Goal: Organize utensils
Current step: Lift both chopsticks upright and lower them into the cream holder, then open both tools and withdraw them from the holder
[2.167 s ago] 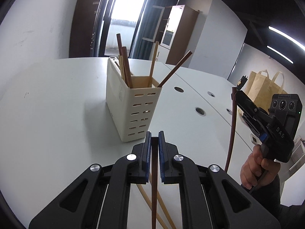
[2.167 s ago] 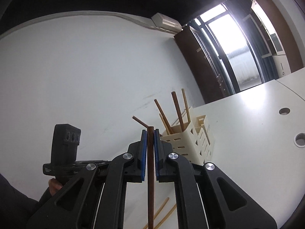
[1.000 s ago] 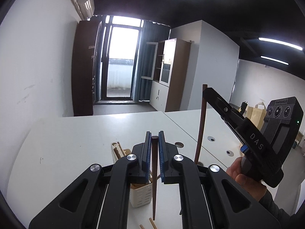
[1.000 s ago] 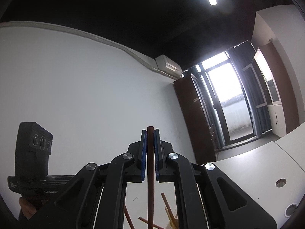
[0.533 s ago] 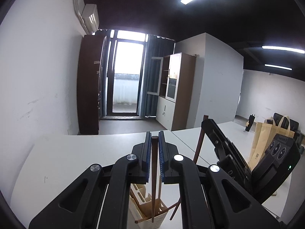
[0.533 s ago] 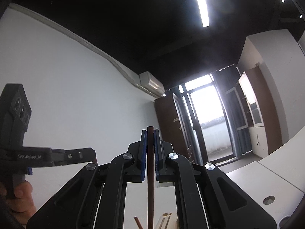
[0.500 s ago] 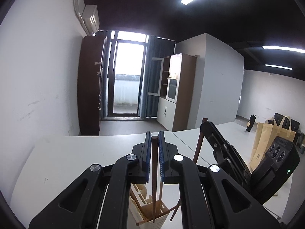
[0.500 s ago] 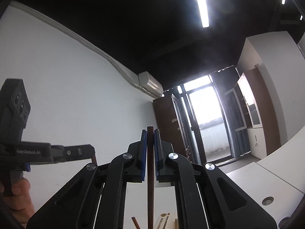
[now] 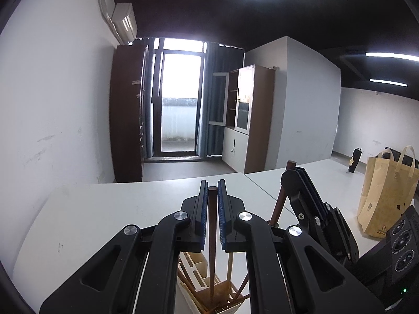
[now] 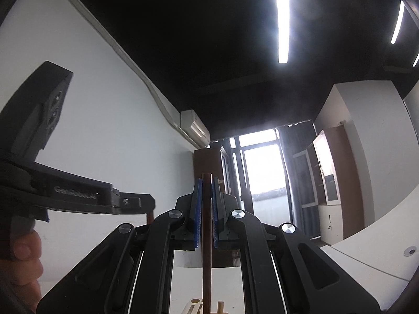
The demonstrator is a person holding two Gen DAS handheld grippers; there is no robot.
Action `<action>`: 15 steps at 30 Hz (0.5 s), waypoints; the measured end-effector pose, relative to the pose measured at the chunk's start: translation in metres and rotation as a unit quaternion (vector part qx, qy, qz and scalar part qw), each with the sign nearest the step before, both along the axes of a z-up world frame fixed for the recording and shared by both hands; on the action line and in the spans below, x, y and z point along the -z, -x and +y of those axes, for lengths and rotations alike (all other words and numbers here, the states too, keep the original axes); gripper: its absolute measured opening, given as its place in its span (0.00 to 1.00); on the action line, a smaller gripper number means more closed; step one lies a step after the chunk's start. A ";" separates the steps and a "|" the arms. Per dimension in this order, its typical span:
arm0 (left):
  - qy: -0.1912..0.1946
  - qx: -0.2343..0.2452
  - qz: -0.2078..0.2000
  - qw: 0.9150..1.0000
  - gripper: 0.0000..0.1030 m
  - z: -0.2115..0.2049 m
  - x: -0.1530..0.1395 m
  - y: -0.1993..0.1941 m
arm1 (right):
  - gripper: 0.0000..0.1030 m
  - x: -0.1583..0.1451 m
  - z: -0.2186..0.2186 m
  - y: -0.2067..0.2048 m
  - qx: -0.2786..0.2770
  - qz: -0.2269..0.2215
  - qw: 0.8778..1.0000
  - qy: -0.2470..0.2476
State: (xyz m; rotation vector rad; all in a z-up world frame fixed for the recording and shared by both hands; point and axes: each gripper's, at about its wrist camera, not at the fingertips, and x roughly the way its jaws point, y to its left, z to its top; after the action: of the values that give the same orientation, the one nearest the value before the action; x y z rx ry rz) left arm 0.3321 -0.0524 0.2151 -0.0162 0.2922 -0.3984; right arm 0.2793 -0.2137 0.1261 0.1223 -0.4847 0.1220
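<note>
Chopsticks, one pinched in each gripper (image 9: 212, 209) (image 10: 205, 209), have swung from beside the holder (image 9: 209, 293) to upright over it, left tip already inside, so dropping both comes next.

We see only the top of the utensil holder (image 9: 209, 291), its base cut off by the lower edge and its sides hidden behind the left gripper (image 9: 212, 210), the lower end of the dark chopstick (image 10: 206, 248) cut off above the holder, the person's hand (image 10: 22, 264) blurred at the frame edge
</note>
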 end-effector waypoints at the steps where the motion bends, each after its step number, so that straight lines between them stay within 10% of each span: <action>1: -0.002 0.000 0.005 1.000 0.07 -0.001 0.004 -0.002 | 0.08 0.003 0.000 -0.001 -0.005 0.004 1.000 0.004; 15: -0.022 -0.011 0.043 0.999 0.07 0.003 0.032 -0.012 | 0.08 0.031 -0.005 -0.011 -0.010 0.063 0.997 0.032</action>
State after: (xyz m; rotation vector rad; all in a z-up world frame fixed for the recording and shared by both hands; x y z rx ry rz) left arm 0.3441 -0.0491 0.1834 0.0062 0.3845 -0.3691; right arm 0.2905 -0.2186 0.0952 0.0717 -0.3541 0.1481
